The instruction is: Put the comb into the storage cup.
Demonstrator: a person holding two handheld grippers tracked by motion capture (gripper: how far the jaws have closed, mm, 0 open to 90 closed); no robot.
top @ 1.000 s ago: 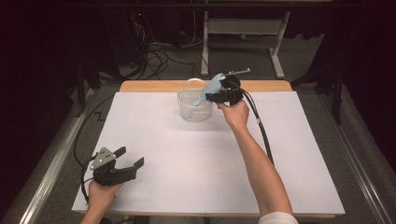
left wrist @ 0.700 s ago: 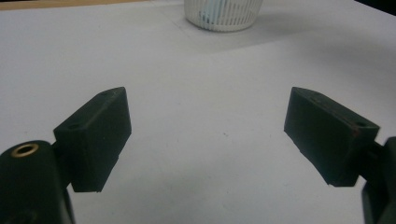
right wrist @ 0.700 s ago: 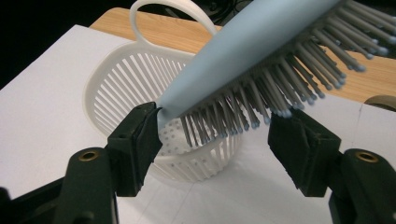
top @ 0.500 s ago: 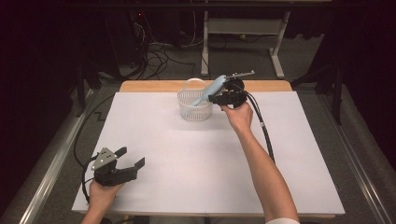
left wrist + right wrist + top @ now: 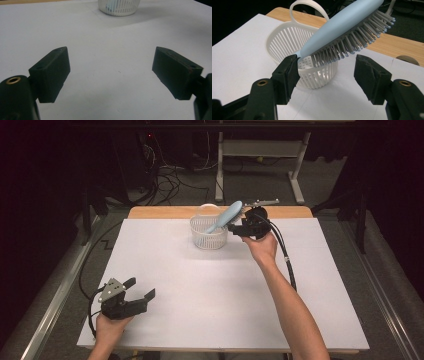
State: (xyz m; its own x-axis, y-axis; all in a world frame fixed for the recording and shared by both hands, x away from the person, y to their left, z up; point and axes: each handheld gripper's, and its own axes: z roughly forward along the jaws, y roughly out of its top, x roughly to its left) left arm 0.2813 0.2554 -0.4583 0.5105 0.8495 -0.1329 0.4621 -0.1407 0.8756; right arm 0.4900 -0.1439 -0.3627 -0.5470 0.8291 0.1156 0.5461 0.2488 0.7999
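- We are looking at a light blue hairbrush. It is leaning in a small white basket near the far edge of the white table, handle end down inside, bristle head sticking up over the rim on the right.
- We are thinking the brush is light and hard. Its smooth back may be slippery, and its bristles are bendy and will give way if squeezed.
- We are guessing the best place to grab it is the thin neck, or across the two hard sides of the head, not on the bristles.
- We are also thinking the basket is very light and could tip or slide if the brush gets pushed.
- We are holding the right gripper just beside the basket, right under the bristles. Its jaws have just been closing, but they are standing apart, and we cannot tell if the left jaw is touching the brush.
- We are resting the left gripper near our edge of the table, well apart from the basket, jaws wide and holding nothing.
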